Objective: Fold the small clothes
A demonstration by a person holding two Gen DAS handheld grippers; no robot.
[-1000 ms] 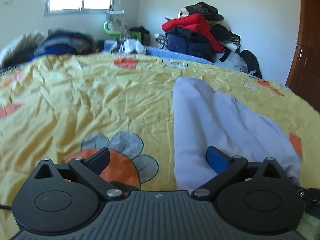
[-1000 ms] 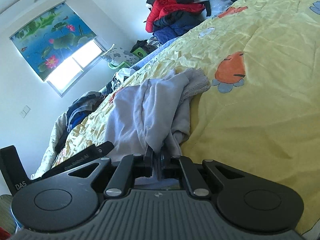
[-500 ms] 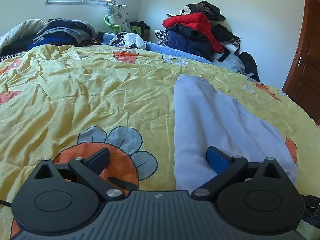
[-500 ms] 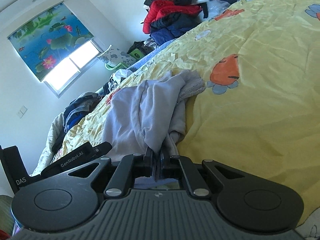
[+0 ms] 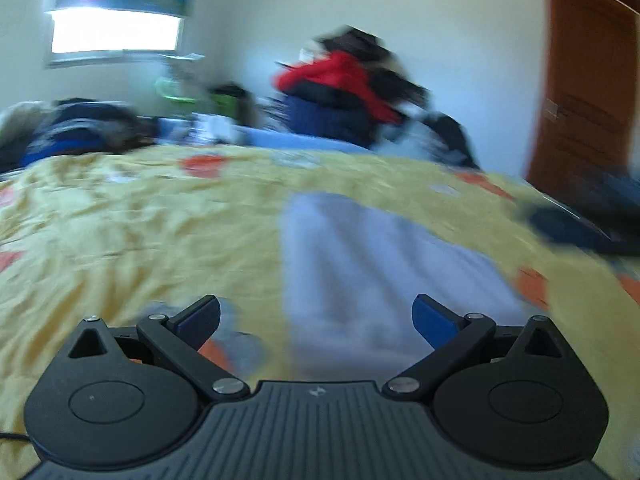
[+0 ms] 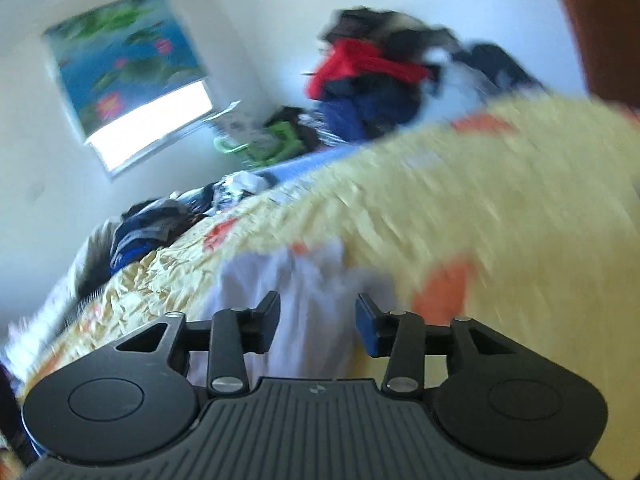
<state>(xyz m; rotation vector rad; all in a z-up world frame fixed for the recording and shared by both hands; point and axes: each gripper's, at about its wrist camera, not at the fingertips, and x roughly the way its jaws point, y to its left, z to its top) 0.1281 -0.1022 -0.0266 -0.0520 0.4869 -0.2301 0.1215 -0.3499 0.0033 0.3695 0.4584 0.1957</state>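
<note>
Left wrist view sits low, close over the yellow flower-print quilt (image 5: 160, 232), level, facing the bright window (image 5: 114, 38) at 11 o'clock. Right wrist view also low and close, rolled sideways. Both share the red-and-navy clothes heap (image 6: 368, 84) at 12–1 o'clock; both blurred.

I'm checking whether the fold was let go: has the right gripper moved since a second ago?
Yes. The right gripper has opened, releasing the pale garment, and swung: the window blind now sits more upright in its view.
</note>
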